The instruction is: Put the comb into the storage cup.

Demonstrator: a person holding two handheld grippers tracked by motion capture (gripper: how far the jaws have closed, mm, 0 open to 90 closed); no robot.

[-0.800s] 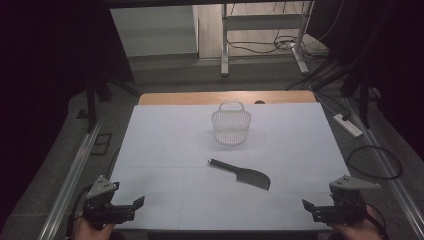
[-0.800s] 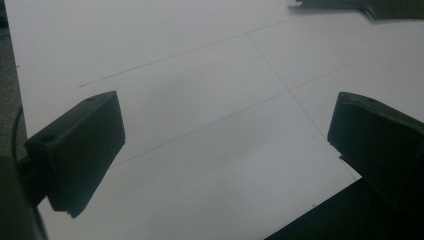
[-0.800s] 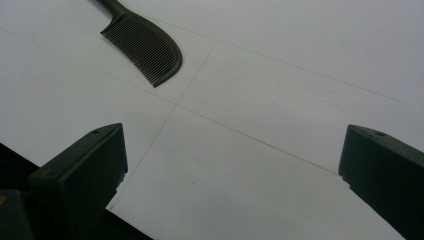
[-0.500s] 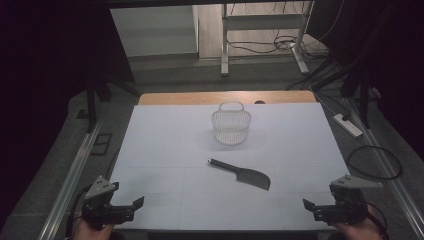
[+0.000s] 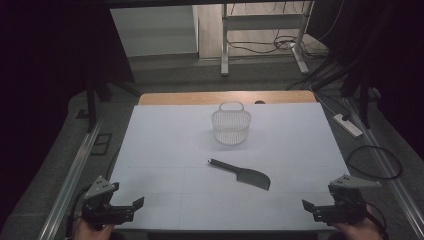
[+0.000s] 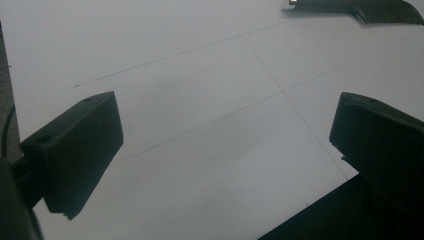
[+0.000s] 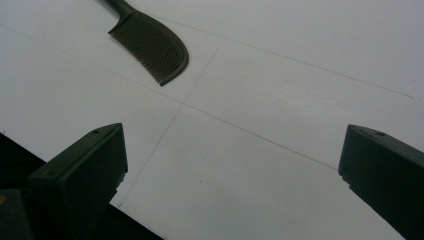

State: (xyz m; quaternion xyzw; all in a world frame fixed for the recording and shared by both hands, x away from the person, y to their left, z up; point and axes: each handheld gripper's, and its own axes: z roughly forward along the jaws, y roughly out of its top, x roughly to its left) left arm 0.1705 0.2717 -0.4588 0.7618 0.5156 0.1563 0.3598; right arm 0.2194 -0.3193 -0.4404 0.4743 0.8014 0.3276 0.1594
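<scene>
High view: black comb [image 5: 241, 174] flat on white table [image 5: 165, 150], centre, near side of wire basket [image 5: 231, 123]. Probably light, stiff, thin; grasp slim handle at far-left end. Left gripper [image 5: 131, 206] and right gripper [image 5: 312, 208] at near corners, jaws spread, empty.

A white sheet [image 5: 165, 150] with thin grid lines covers most of the desk [image 5: 200, 98], whose bare wooden strip shows along the far edge. On the floor to the right lie a white power strip [image 5: 349, 125] and a looped black cable [image 5: 374, 162]. A metal frame [image 5: 262, 35] stands beyond.
</scene>
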